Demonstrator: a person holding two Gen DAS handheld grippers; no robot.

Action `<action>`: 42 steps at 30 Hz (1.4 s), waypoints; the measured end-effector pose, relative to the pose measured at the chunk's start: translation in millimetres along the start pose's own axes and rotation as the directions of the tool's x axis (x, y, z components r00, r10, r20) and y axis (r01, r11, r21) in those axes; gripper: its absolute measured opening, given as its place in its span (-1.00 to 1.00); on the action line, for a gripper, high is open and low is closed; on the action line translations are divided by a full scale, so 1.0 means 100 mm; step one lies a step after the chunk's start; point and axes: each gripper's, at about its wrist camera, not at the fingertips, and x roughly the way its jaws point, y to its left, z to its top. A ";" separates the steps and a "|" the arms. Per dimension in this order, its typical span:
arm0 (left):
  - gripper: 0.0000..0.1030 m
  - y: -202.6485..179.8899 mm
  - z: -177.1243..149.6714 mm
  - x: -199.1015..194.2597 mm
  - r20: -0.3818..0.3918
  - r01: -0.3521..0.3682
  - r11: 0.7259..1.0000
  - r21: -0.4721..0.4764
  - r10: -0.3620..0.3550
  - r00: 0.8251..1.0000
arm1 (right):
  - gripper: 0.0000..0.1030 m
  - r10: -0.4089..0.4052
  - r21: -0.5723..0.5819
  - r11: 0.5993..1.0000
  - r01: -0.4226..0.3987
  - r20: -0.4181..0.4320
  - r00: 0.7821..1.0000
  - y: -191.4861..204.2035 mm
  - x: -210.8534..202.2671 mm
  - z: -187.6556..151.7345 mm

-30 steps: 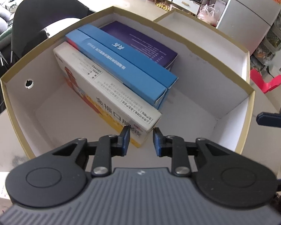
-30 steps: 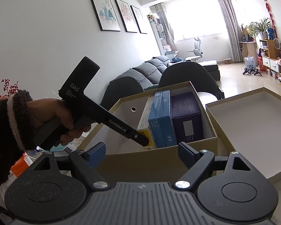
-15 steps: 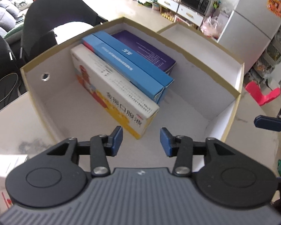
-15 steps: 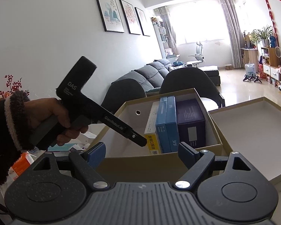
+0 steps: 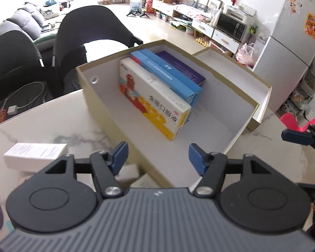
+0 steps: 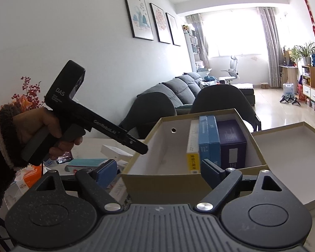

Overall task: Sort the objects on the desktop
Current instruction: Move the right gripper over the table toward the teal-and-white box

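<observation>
Left gripper: the left gripper (image 5: 157, 157) hangs over the near corner of the tan cardboard box with a white inside (image 5: 247, 96); its blue-padded fingers (image 5: 119, 153) are spread wide with nothing between them.
Right gripper: the right gripper (image 6: 157, 172) sits low in front of the same box's near wall, its fingers spread wide and empty.
Left hand: a hand (image 6: 40, 130) in a dark fuzzy sleeve holds the black pistol-style handle of the left gripper, seen from the right wrist view.
Box contents: four packets stand on edge side by side toward the far end of the box, a white carton with orange and yellow print (image 5: 151, 100), two slim blue cartons (image 5: 168, 75) touching it, and a dark purple carton (image 5: 182, 69) on the far side against the wall.
Box lid: a shallow tan lid with a white inside (image 6: 300, 147) lies just beside the box, open side up.
Surface: a white marble-patterned surface (image 5: 48, 121) carries the box.
Loose items: a white rectangular packet with small print (image 5: 34, 153) lies on the surface just left of the box; a teal-topped flat packet (image 6: 86, 163) and an orange packet (image 6: 29, 176) lie farther left.
</observation>
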 end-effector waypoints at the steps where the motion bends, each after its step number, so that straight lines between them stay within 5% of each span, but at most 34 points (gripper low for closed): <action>1: 0.41 0.02 -0.03 -0.05 0.008 -0.007 1.000 -0.004 0.007 1.000 | 0.74 0.002 -0.004 1.000 -0.002 0.001 1.000 0.03 -0.01 0.00; 14: 0.98 0.37 -0.58 -0.55 0.083 -0.118 0.989 -0.089 0.126 0.989 | 0.79 0.040 -0.069 0.997 -0.041 -0.027 0.999 0.31 0.04 0.04; 31: 1.00 0.65 -1.52 -0.88 0.117 -0.253 0.920 -0.299 0.298 0.947 | 0.88 0.122 -0.241 0.959 -0.151 -0.130 0.984 0.73 0.36 0.03; 36: 1.00 0.58 -1.77 -0.90 0.124 -0.313 0.886 -0.341 0.372 0.920 | 0.90 0.157 -0.323 0.923 -0.207 -0.176 0.972 0.88 0.53 0.07; 42: 1.00 0.57 -2.01 -0.94 0.148 -0.293 0.843 -0.451 0.395 0.907 | 0.90 0.198 -0.424 0.858 -0.289 -0.246 0.949 1.08 0.79 0.15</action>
